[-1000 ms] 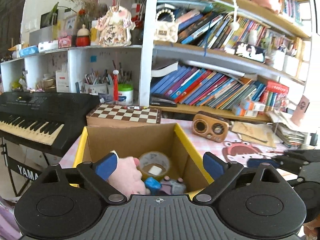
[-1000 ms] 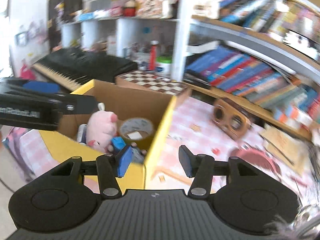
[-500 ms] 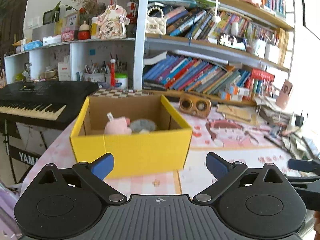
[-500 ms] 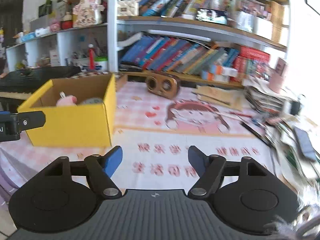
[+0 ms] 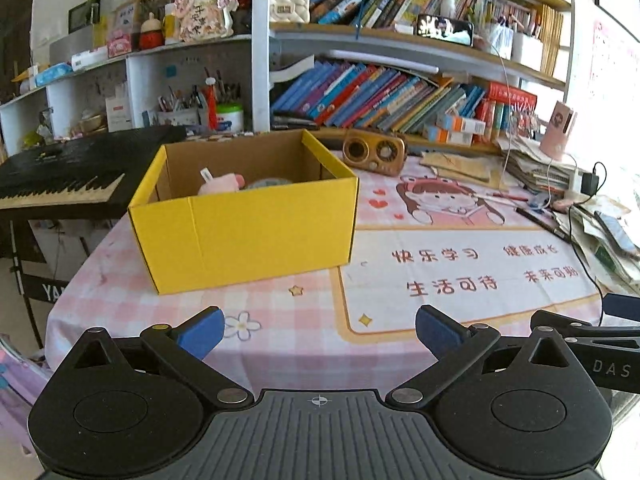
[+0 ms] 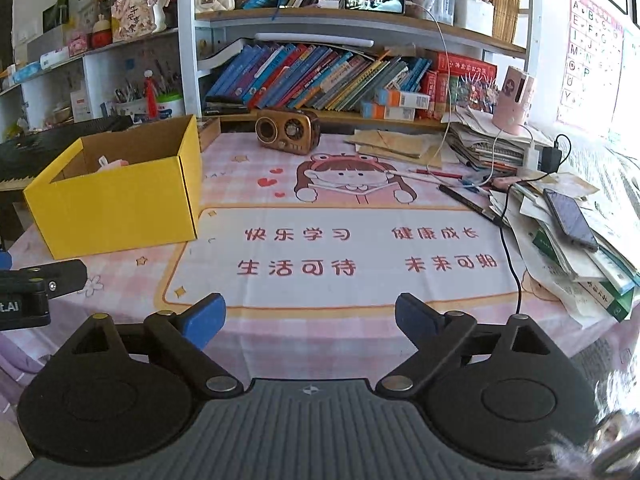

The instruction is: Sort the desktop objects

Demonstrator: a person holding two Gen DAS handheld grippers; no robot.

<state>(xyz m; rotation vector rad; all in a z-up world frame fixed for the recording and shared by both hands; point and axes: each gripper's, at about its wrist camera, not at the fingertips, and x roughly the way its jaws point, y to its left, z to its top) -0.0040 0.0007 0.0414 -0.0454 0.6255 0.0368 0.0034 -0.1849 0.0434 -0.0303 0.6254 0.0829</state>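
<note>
Both grippers are pulling back from the yellow box (image 5: pixel 248 216), which a second ago filled the view and now sits well apart on the pink tablecloth (image 6: pixel 320 320). Left gripper (image 5: pixel 318 330) hangs spread and empty; right gripper (image 6: pixel 310 316) likewise, fingers wide, nothing between them. Inside the box, the pink plush (image 5: pixel 220 183) peeks over the rim with a tape roll (image 5: pixel 266 182) beside it. Sorting looks nearly wrapped up. Pens (image 6: pixel 468 200) lie by the paper stack (image 6: pixel 568 248) at the right edge, so the right gripper should swing there low and square to the pen.
</note>
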